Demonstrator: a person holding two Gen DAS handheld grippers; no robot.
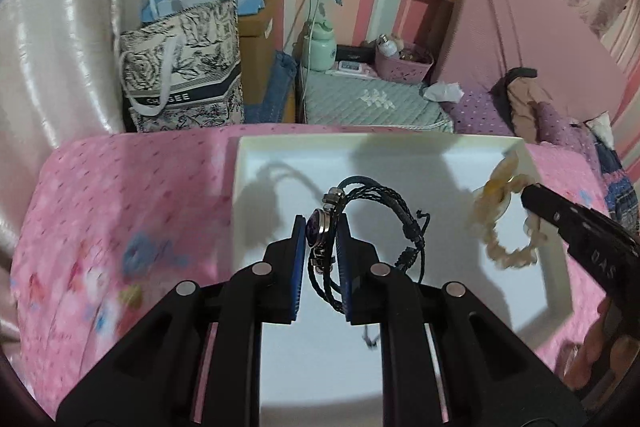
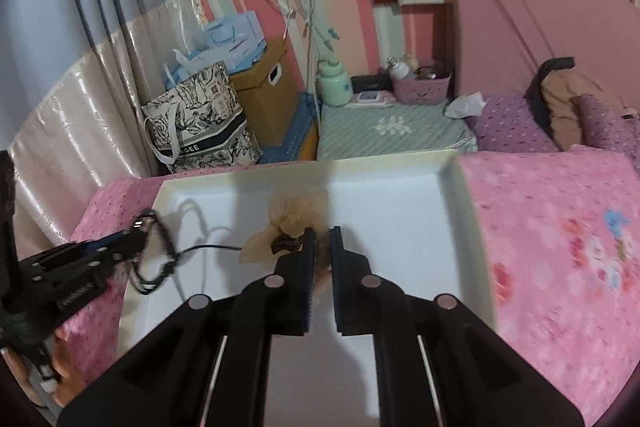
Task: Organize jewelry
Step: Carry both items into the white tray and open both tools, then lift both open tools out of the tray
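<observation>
My left gripper is shut on a black braided bracelet with a round blue charm, held above the white tray. In the right wrist view the left gripper shows at the left with the bracelet hanging from it. My right gripper is shut on a cream ruffled scrunchie over the tray's middle. In the left wrist view the right gripper holds the scrunchie near the tray's right wall.
The tray lies on a pink flowered bedspread. Behind the bed stand a patterned tote bag, a cardboard box, a green bottle, a lilac basket and a leaning pink mat.
</observation>
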